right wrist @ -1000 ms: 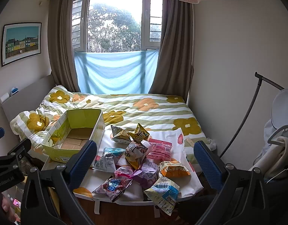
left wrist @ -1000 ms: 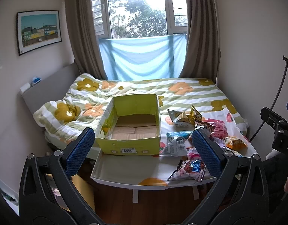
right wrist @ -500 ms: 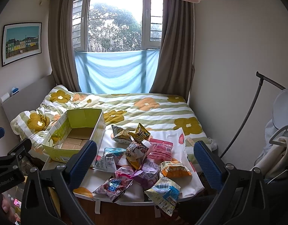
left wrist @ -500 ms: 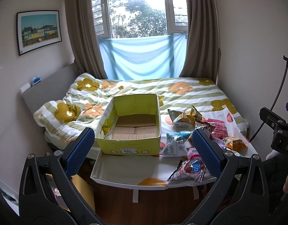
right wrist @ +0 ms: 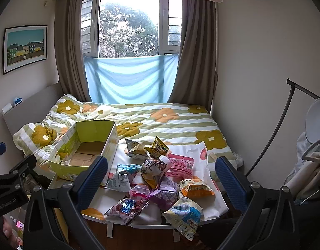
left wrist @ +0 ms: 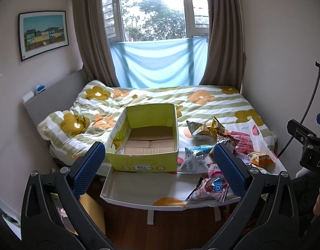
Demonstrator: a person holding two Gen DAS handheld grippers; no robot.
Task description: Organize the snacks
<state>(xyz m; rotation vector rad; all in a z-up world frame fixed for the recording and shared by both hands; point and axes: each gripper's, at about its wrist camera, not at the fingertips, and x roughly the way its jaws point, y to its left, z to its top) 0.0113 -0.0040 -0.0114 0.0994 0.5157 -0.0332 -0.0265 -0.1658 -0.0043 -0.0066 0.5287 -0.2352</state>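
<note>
An empty yellow-green cardboard box (left wrist: 147, 145) (right wrist: 85, 152) stands open on a small white table (left wrist: 139, 189) (right wrist: 201, 212) at the foot of the bed. To its right lies a heap of snack bags (left wrist: 218, 145) (right wrist: 160, 179): silver, gold, pink, purple, orange and blue packets. One dark red packet (left wrist: 210, 189) (right wrist: 128, 206) lies at the table's front edge. My left gripper (left wrist: 158, 167) is open, held back from the table in front of the box. My right gripper (right wrist: 161, 184) is open too, held back in front of the heap. Neither holds anything.
Behind the table is a bed (left wrist: 180, 102) with a flowered striped duvet. A curtained window (right wrist: 128, 29) fills the back wall. A black stand pole (right wrist: 280, 125) and a white chair (right wrist: 312, 162) are at the right. A brown cardboard piece (left wrist: 93, 208) leans under the table's left.
</note>
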